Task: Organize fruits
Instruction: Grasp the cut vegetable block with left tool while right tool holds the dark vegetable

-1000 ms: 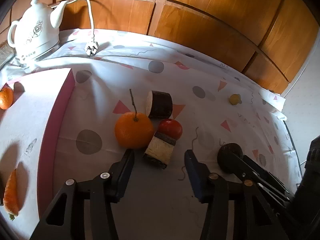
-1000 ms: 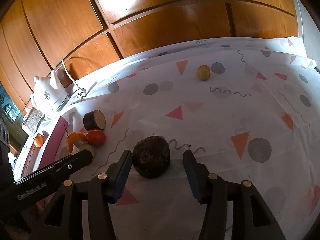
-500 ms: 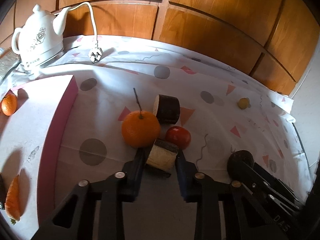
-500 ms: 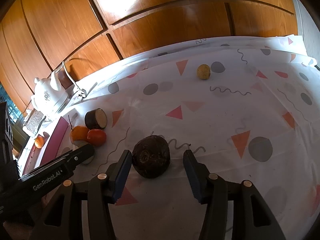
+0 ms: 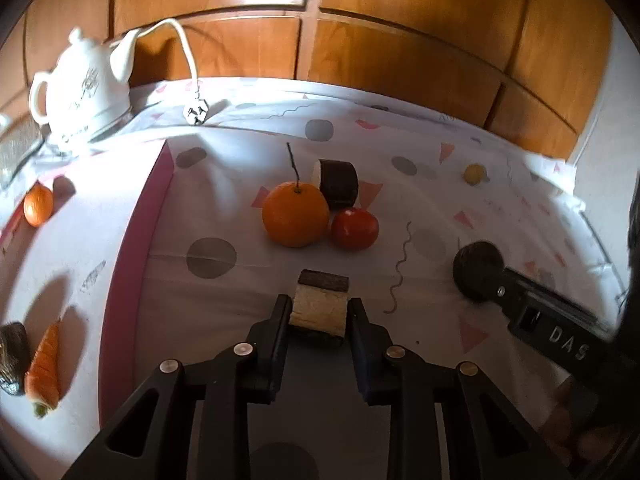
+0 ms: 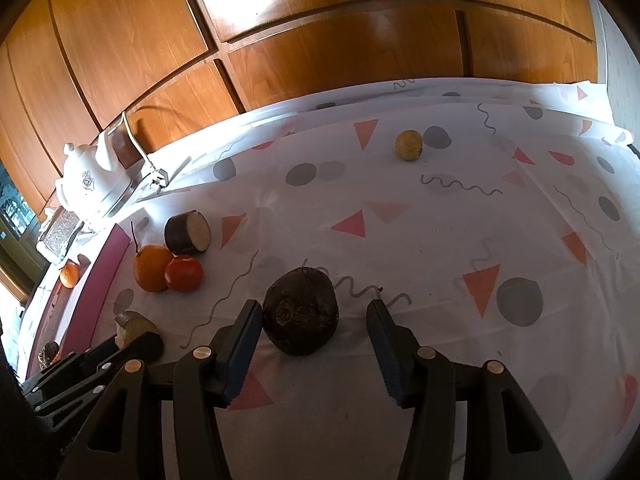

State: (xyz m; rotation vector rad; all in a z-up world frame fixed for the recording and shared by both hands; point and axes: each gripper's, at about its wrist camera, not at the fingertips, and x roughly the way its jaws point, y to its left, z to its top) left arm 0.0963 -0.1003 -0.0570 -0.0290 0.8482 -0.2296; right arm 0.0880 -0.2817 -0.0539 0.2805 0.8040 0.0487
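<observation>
My left gripper (image 5: 319,312) is shut on a cut eggplant piece (image 5: 319,307), pale flesh and dark skin, held just above the cloth; it also shows in the right wrist view (image 6: 134,326). An orange with a stem (image 5: 295,214), a tomato (image 5: 354,228) and a second eggplant piece (image 5: 338,183) lie ahead. My right gripper (image 6: 315,322) is open around a dark round fruit (image 6: 301,311) on the cloth; its left pad is next to the fruit, its right pad stands apart.
A white and pink board (image 5: 72,248) at left holds a small orange (image 5: 38,205) and a carrot (image 5: 44,364). A white kettle (image 5: 86,88) with cord stands at the back left. A small yellow fruit (image 6: 408,145) lies far back. Wooden panels line the rear.
My left gripper closed on the eggplant piece and drew it back from the orange and tomato, lifting slightly. My right gripper stayed open around the dark fruit.
</observation>
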